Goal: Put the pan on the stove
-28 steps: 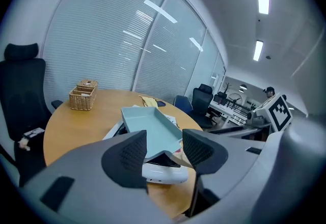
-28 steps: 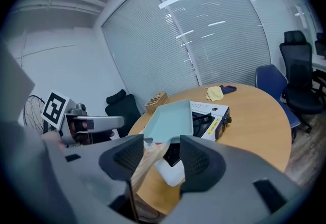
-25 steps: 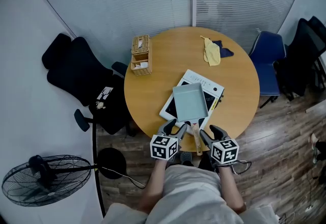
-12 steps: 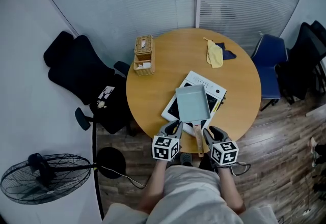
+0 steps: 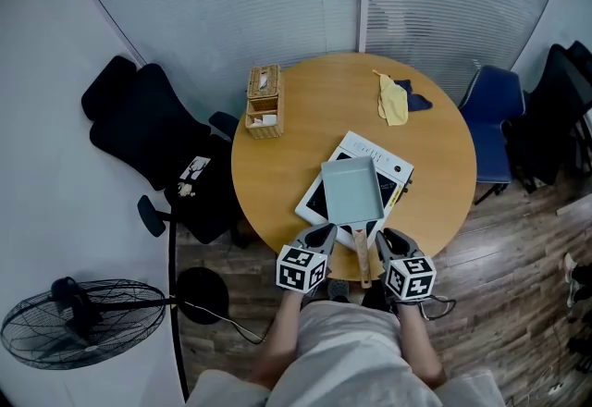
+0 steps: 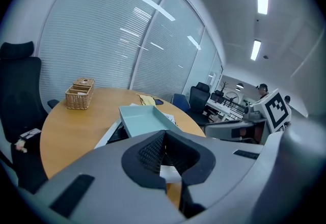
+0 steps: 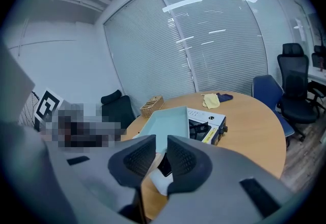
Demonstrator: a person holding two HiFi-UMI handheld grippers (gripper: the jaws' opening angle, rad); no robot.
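A pale blue-green rectangular pan (image 5: 351, 191) sits on the white portable stove (image 5: 395, 165) on the round wooden table (image 5: 277, 174). Its wooden handle (image 5: 360, 255) points toward me, between the two grippers. My left gripper (image 5: 319, 235) hovers at the table's near edge, left of the handle, shut on nothing. Right of the handle, my right gripper (image 5: 385, 240) has its jaws closing, a narrow gap left and nothing between them. The left gripper view has the left gripper (image 6: 164, 139), pan (image 6: 145, 118) and stove (image 6: 109, 134). The right gripper view has the right gripper (image 7: 161, 142), pan (image 7: 170, 121) and stove (image 7: 206, 116).
A wicker basket (image 5: 262, 100) stands at the table's far left. A yellow cloth (image 5: 391, 100) and a dark cloth (image 5: 416, 101) lie at the far side. Black office chairs (image 5: 157, 132) stand left, a blue chair (image 5: 490, 95) right, a floor fan (image 5: 83, 336) lower left.
Both grippers' jaws have closed from wide open; the left is now fully shut. The pan stays on the stove.
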